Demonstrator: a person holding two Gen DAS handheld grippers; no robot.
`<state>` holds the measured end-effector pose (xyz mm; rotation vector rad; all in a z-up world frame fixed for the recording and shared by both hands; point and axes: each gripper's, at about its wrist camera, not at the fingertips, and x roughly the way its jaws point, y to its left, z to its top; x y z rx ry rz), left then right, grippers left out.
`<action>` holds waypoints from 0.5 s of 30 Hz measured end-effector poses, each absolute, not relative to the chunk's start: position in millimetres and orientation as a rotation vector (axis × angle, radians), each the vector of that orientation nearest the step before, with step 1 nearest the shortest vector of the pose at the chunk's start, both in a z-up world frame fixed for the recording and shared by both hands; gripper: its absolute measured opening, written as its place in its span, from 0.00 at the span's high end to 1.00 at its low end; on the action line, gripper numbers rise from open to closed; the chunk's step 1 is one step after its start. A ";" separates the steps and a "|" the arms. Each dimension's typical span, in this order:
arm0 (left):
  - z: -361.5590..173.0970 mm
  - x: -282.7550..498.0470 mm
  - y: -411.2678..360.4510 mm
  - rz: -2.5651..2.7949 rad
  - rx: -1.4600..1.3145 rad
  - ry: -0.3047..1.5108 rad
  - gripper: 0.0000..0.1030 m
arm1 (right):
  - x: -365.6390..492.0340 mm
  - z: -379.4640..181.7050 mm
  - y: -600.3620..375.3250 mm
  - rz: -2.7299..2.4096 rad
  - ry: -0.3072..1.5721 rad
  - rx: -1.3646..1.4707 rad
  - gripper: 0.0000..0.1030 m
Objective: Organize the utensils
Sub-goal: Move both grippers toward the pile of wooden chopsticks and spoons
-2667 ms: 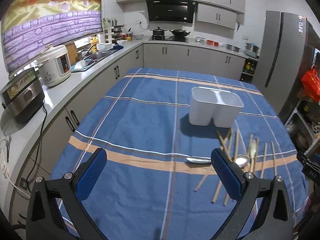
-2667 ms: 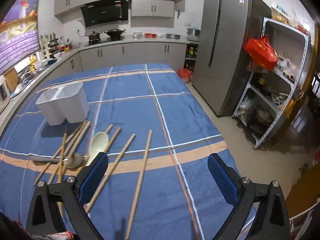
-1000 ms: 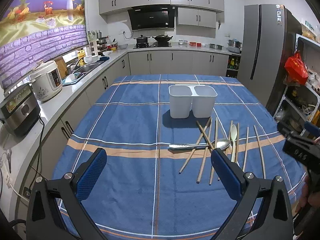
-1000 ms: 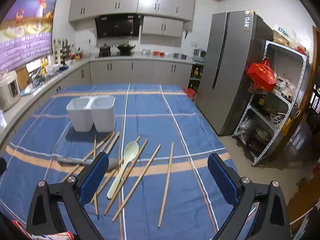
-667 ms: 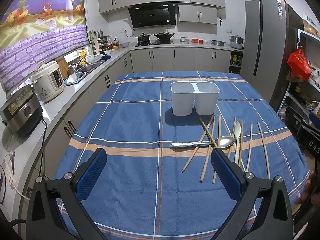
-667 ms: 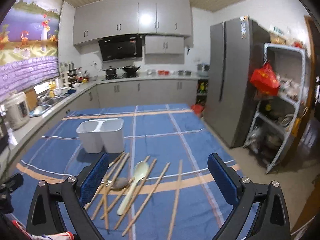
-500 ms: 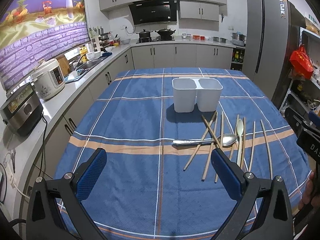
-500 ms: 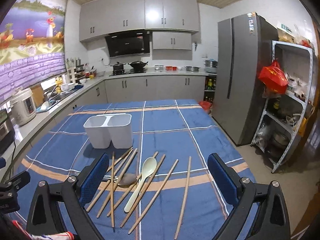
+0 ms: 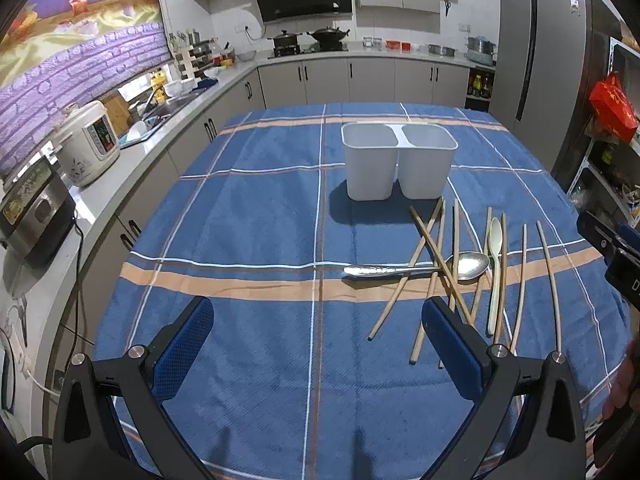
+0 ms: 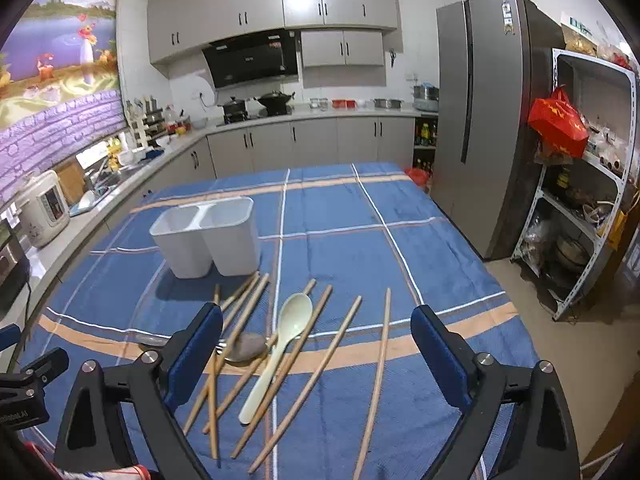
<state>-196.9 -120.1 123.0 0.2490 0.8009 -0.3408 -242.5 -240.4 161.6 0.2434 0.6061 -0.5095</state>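
A home kitchen with grey cabinets, a black range hood and a tall steel-grey refrigerator surrounds a worktop draped in a blue plaid tablecloth with orange and white stripes. Near the middle of the cloth stands a white plastic two-compartment utensil holder, upright, both compartments showing nothing inside from these angles. Just in front of it lies a loose scatter of long wooden chopsticks, several crossing one another, others lying apart and roughly parallel toward the refrigerator side. A shiny metal spoon lies crosswise among them, its bowl under or against the crossed sticks, and a pale green plastic spoon lies lengthwise between chopsticks, bowl pointing toward the holder. The left hand-held gripper hangs above the near part of the cloth, its blue-padded fingers spread wide with nothing between them. The right hand-held gripper hangs over the scattered utensils, its fingers likewise spread wide and holding nothing. On the side counter sit a white rice cooker and a dark appliance nearer the camera; a red bag hangs on the metal shelving by the refrigerator.
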 end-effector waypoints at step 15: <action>87.6 -155.4 -148.6 -0.374 0.280 0.921 0.00 | -220.5 121.8 -281.2 -0.554 0.741 0.354 0.11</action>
